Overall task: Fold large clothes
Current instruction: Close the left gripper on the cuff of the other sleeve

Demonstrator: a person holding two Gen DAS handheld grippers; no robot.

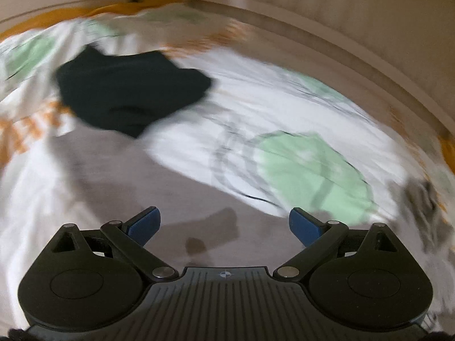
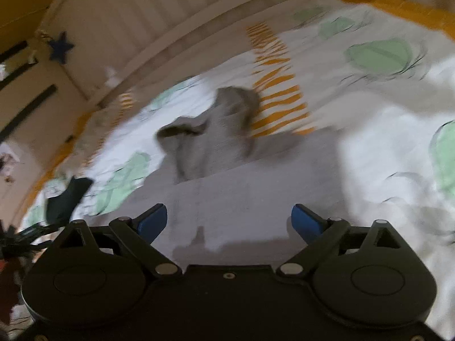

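Observation:
A grey garment lies flat on a bed with a white sheet printed with green and orange shapes. My left gripper is open and empty above the grey cloth. In the right wrist view the same grey garment spreads below my right gripper, which is open and empty. A bunched grey part, perhaps a sleeve or hood, lies at its far end. Both views are blurred by motion.
A black garment lies crumpled on the sheet beyond the grey one; it also shows at the left in the right wrist view. A pale slatted bed frame borders the mattress. An orange sheet edge runs along the far side.

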